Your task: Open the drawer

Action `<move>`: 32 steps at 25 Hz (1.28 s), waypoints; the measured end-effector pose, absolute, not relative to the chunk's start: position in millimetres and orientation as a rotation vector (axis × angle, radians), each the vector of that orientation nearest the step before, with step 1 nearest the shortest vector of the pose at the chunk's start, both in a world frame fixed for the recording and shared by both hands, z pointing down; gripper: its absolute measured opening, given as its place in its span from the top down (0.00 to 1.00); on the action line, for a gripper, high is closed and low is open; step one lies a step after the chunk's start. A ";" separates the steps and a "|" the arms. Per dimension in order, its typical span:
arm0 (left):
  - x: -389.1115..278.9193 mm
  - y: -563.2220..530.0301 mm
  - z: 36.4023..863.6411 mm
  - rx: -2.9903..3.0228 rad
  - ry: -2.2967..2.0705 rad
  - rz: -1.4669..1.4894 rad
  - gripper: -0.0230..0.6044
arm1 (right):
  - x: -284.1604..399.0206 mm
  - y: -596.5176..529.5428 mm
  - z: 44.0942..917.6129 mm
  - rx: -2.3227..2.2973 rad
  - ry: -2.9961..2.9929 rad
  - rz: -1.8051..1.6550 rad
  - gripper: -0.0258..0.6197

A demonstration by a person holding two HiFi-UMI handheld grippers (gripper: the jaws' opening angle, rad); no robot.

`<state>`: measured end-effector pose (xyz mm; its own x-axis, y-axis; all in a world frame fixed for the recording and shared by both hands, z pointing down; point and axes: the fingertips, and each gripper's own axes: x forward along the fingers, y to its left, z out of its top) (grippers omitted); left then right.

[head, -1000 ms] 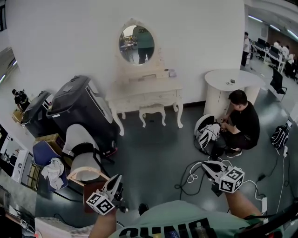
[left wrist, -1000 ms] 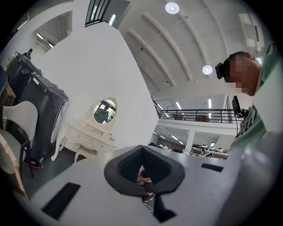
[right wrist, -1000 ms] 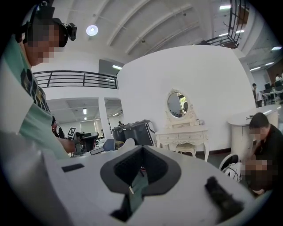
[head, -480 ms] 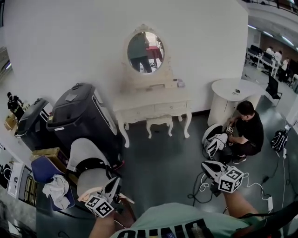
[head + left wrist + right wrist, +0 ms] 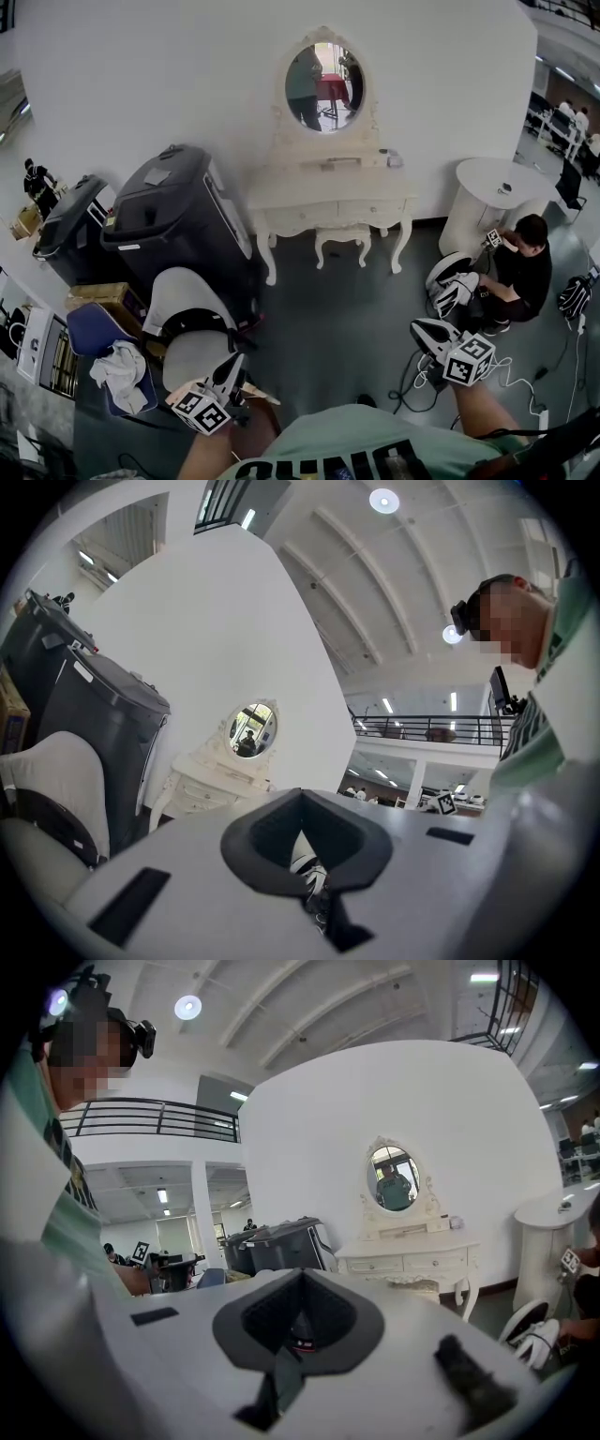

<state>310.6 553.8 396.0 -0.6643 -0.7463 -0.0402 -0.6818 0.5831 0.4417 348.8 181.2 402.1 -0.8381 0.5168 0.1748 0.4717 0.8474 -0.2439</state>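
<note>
white wall; grey floor; black bins left; round white table right

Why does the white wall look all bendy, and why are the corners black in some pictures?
Head view: the wide lens bows the white wall and leans the dressing table. Left gripper view: a black ring frames a round picture; the ceiling lamp glares. Right gripper view: same black ring, soft edges.

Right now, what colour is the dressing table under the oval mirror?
The dressing table is cream white, clearest in the head view.
</note>
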 end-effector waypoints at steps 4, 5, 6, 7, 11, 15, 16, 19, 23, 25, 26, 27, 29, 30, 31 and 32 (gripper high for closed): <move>278.8 542.7 392.5 1.167 -2.700 -0.615 0.95 | 300.8 169.4 411.2 -0.818 -2.771 0.306 0.94; 269.4 538.6 391.1 1.151 -2.715 -0.606 0.95 | 286.4 164.3 412.0 -0.839 -2.766 0.305 0.94; 259.4 534.5 389.2 1.131 -2.733 -0.598 0.95 | 271.1 158.6 412.0 -0.863 -2.761 0.298 0.94; 248.9 530.5 387.1 1.104 -2.754 -0.595 0.95 | 254.9 152.3 411.7 -0.890 -2.756 0.288 0.94; 205.7 507.4 378.4 0.990 -2.823 -0.651 0.95 | 186.6 124.8 400.8 -0.998 -2.728 0.246 0.94; 162.1 462.7 370.0 0.964 -2.852 -0.626 0.95 | 125.2 90.4 386.5 -1.088 -2.722 0.188 0.94; 151.1 450.6 368.6 0.959 -2.858 -0.634 0.95 | 112.1 80.5 387.0 -1.100 -2.718 0.189 0.94; 124.4 414.8 368.4 0.966 -2.854 -0.631 0.95 | 82.9 55.4 394.1 -1.122 -2.698 0.205 0.94; 90.2 384.8 372.9 0.986 -2.816 -0.600 0.95 | 53.9 29.1 402.2 -1.105 -2.694 0.231 0.94; 72.5 377.4 374.4 0.996 -2.800 -0.598 0.95 | 43.5 16.8 405.5 -1.076 -2.700 0.249 0.94; 62.6 374.5 375.1 1.004 -2.792 -0.598 0.95 | 38.5 11.4 407.6 -1.058 -2.704 0.256 0.94; 51.7 371.7 376.5 1.015 -2.784 -0.602 0.95 | 32.9 6.5 410.3 -1.038 -2.708 0.261 0.94; 28.0 365.2 381.9 1.048 -2.761 -0.613 0.95 | 20.5 -0.9 416.8 -0.993 -2.716 0.273 0.94; 15.8 361.5 385.6 1.072 -2.744 -0.616 0.95 | 14.3 -3.1 419.9 -0.969 -2.721 0.281 0.94; 3.0 358.0 389.6 1.100 -2.724 -0.617 0.95 | 8.3 -4.2 422.6 -0.944 -2.727 0.288 0.94; -10.5 355.2 393.5 1.130 -2.703 -0.617 0.95 | 1.9 -4.2 424.3 -0.919 -2.734 0.291 0.94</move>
